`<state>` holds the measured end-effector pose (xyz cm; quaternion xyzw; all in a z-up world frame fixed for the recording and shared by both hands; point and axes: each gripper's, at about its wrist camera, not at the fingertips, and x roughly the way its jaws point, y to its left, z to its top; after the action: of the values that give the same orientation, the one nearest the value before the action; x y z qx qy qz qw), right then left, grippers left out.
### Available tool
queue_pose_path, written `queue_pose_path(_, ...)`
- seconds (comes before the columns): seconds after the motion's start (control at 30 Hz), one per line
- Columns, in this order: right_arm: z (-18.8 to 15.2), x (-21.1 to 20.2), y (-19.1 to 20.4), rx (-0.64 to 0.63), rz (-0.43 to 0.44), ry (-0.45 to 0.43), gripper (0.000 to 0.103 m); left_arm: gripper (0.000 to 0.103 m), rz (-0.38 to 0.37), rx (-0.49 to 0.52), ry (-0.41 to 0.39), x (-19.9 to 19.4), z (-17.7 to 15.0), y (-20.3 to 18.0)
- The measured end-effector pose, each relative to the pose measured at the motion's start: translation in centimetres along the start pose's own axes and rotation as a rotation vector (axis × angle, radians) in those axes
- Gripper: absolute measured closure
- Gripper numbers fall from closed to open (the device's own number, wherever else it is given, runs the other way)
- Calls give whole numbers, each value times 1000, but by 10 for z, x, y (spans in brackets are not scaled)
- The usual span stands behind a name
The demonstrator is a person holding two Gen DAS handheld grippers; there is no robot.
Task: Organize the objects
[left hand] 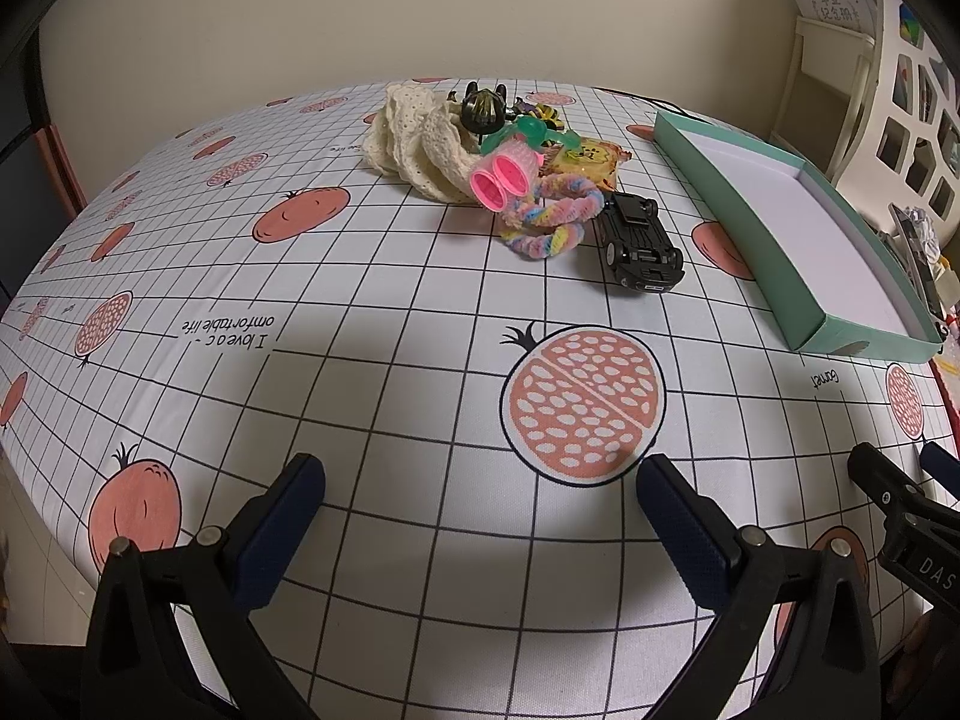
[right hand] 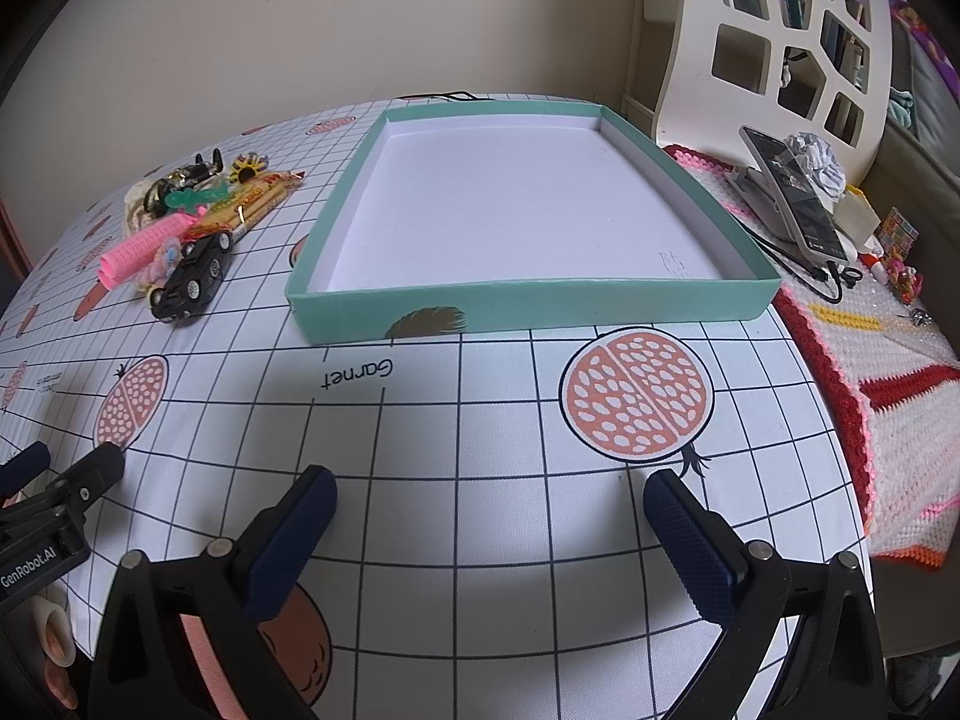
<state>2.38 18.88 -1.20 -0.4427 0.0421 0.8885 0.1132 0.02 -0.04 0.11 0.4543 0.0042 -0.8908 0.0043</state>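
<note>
Both tools are being held released above the near edge of the table (left hand: pixel 384 276), nothing between the jaws. The left gripper (left hand: pixel 480 516) is being pointed at a pile of small things gathered toward the far edge; the right gripper (right hand: pixel 489 525) is being aimed at the teal box (right hand: pixel 516 303), whose white floor is being shown bare.

The box is being carried near the table's far right corner, its long side running beside the pile yet apart from it. In the pile, a cream crochet piece (left hand: pixel 414 138) is being overlapped by two pink hair rollers (left hand: pixel 504 177), which are lying side by side with open ends turned to the left wrist camera. A pastel fuzzy twist (left hand: pixel 552 219) is being touched by the rollers at its far end. A black toy car (left hand: pixel 639 240) is lying just beside the twist, nearest the box. A yellow snack packet (left hand: pixel 585 159) and a dark hair claw (left hand: pixel 483 108) are being kept behind these, with green plastic bits (left hand: pixel 528 132) between them.

A striped crochet blanket (right hand: pixel 888 396) is being seen past the table's right edge.
</note>
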Motion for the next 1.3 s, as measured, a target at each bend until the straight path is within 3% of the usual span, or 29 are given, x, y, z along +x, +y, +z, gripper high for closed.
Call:
queue_pose_path(0.53, -3, 1, -3, 0, 0, -1, 0, 0, -1, 1, 0, 0, 0, 0)
queue_pose_path(0.8, -1, 3, -10, 10, 18, 29, 0, 0, -14, 6, 40, 1, 3, 5)
queue_pose_path(1.0, 26, -14, -3, 20, 83, 12, 0, 0, -62, -55, 80, -4, 30, 17)
queue_pose_path(1.3, 111, -53, 23, -76, 133, -49, 0, 0, -66, -90, 91, -23, 105, 40)
